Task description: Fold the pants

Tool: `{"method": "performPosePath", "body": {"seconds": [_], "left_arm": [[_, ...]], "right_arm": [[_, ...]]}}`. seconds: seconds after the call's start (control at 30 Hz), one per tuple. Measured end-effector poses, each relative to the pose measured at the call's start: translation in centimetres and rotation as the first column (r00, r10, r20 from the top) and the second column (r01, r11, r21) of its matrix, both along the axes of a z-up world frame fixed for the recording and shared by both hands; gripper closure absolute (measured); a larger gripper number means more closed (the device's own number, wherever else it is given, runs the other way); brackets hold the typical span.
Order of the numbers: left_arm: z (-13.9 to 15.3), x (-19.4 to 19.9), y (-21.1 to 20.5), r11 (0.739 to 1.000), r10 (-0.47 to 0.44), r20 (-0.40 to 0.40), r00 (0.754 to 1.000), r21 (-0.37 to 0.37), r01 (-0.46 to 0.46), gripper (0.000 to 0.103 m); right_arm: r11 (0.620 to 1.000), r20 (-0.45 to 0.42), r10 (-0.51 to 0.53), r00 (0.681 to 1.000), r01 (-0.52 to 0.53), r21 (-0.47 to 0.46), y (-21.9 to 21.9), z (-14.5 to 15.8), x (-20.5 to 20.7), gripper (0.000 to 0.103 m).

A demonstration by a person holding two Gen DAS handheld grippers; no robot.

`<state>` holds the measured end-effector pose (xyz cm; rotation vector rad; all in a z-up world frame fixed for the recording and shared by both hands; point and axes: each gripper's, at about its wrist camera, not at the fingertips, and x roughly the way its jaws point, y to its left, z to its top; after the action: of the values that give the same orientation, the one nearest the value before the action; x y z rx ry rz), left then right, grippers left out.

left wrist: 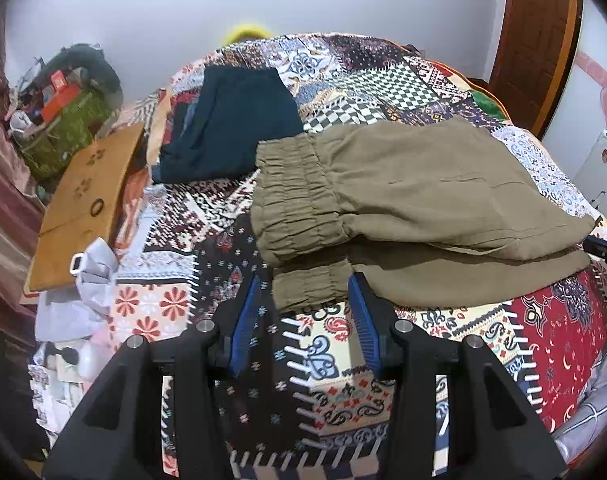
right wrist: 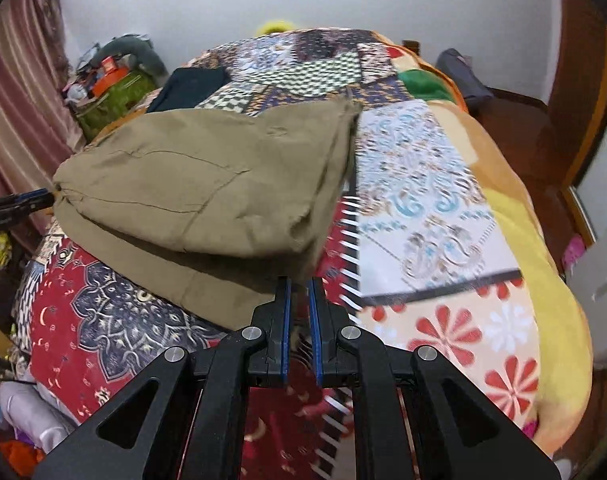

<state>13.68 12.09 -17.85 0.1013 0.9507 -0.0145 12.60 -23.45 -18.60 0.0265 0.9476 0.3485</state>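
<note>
Hovering wide open, the left tool (left wrist: pixel 305 300) is sitting just short of the near leg cuff of the olive pants (left wrist: pixel 415 200), its blue pads straddling the gathered hem without pinching it. The right tool (right wrist: pixel 299 292) is narrowed to a slim gap at the opposite end, where a corner of the cloth is hanging down to its tips; whether the fabric is actually caught between the pads I cannot tell, since that corner is blurred. In the left view only the tip of the right tool is showing, at the pants' far right edge.

The pants are lying across the middle of the bed (left wrist: pixel 343 360), on its patchwork cover, already doubled lengthwise so that one leg is resting on the other, elastic cuffs to the left. A folded dark garment (left wrist: pixel 231 128) is lying just beyond them, touching one corner.

Judging by this, the crosswise fold is in hand: one end is being lifted to be carried over the other. Next, the left tool probably needs to be closing on the stacked cuffs, taking both layers together so they are not sliding apart.
</note>
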Motion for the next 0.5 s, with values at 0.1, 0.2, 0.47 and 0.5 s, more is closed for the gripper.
{"method": "performPosePath", "body": {"seconds": [0.1,0.2,0.47,0.5], "left_arm": [[1.4,-0.6,-0.3,0.999,-0.011,0.04,0.999,0.045,0.009,0.047],[3.1,-1.1,-1.4,0.995,-0.037,0.104,0.994,0.099,0.027,0.028],[3.1,0.0,-5.9,0.963,-0.183,0.097,0.978,0.219,0.159,0.013],[2.7,0.1,-6.4,0.957,-0.201,0.084,0.976,0.23,0.178,0.013]], "right_arm": [[1.0,0.05,0.001,0.999,0.001,-0.028,0.0,1.4,-0.5,0.095],[0.999,0.116,0.021,0.993,-0.017,-0.039,0.7,3.4,-0.8,0.088],[0.985,0.245,0.169,0.955,-0.155,-0.073,5.4,6.5,-1.2,0.041],[0.98,0.246,0.197,0.949,-0.184,-0.077,6.2,6.4,-1.2,0.041]]}}
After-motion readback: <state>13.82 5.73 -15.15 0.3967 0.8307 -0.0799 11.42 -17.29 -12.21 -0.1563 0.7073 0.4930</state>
